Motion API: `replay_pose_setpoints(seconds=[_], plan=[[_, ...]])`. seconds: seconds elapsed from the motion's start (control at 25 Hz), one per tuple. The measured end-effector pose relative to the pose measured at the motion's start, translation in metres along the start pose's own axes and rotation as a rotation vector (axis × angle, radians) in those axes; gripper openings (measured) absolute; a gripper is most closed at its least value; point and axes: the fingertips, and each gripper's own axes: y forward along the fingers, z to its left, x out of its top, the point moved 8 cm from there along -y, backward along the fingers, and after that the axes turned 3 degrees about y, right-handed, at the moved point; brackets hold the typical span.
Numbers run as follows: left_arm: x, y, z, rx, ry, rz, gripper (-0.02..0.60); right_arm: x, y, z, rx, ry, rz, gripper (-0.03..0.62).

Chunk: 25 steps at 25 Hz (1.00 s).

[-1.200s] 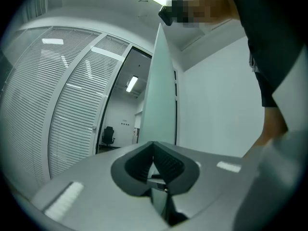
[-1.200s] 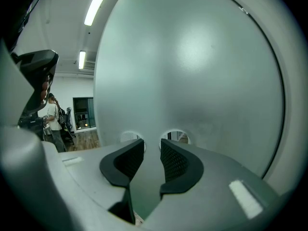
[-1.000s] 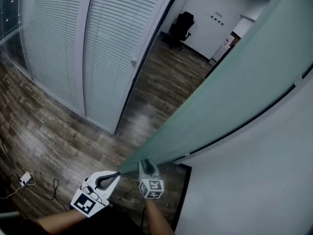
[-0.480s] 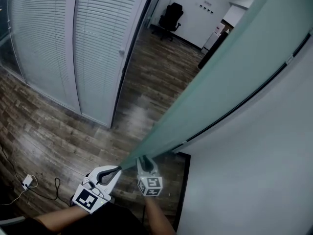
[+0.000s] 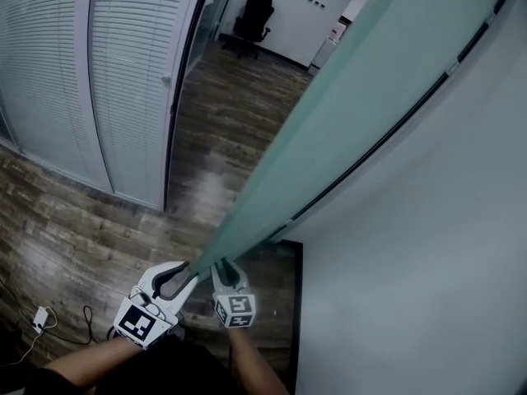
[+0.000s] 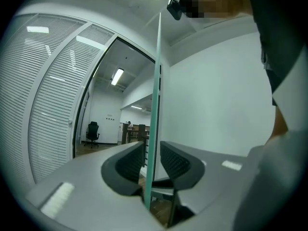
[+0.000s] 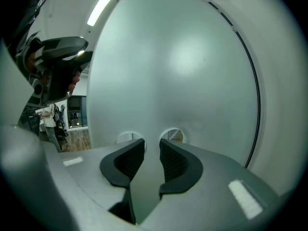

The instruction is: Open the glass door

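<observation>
The frosted glass door (image 5: 354,113) runs from upper right down to my grippers in the head view. My left gripper (image 5: 188,271) straddles its free edge. In the left gripper view the green glass edge (image 6: 156,81) stands between the jaws of the left gripper (image 6: 152,150), with a gap still showing beside the right pad. My right gripper (image 5: 224,268) sits just right of that edge. The right gripper view faces the door's frosted face (image 7: 183,71). There the right gripper (image 7: 151,150) is shut on a grey door handle (image 7: 144,191) that fills the space between its pads.
A partition of white blinds (image 5: 123,72) stands to the left across the wood floor (image 5: 222,138). An office chair (image 5: 254,15) is in the far room. A white wall (image 5: 428,245) is close on the right. A cable and plug (image 5: 37,319) lie at lower left.
The door has swung and stands steeper in the head view. Both grippers have travelled with its edge, slightly leftward. Their hold looks the same.
</observation>
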Motion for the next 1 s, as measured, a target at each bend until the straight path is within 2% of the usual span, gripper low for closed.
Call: replay_pose_setpoints(seconds=[0.2, 0.4, 0.48, 0.72, 1.0], plan=[[0.004, 0.013, -0.010, -0.050, 0.024, -0.020, 0.094, -0.007, -0.012, 0.001, -0.031, 0.016, -0.017, 0.104], [0.000, 0.014, -0.021, -0.088, 0.012, -0.030, 0.043, -0.018, -0.028, 0.001, -0.060, 0.050, -0.026, 0.127], [-0.002, 0.015, -0.031, -0.117, 0.014, -0.027, 0.044, -0.021, -0.045, -0.003, -0.093, 0.069, -0.045, 0.143], [0.016, 0.017, -0.047, -0.159, -0.010, -0.021, 0.044, -0.010, -0.092, 0.002, -0.185, 0.128, -0.099, 0.130], [-0.004, 0.019, -0.062, -0.217, 0.004, -0.018, 0.046, -0.018, -0.125, 0.024, -0.237, 0.119, -0.157, 0.130]])
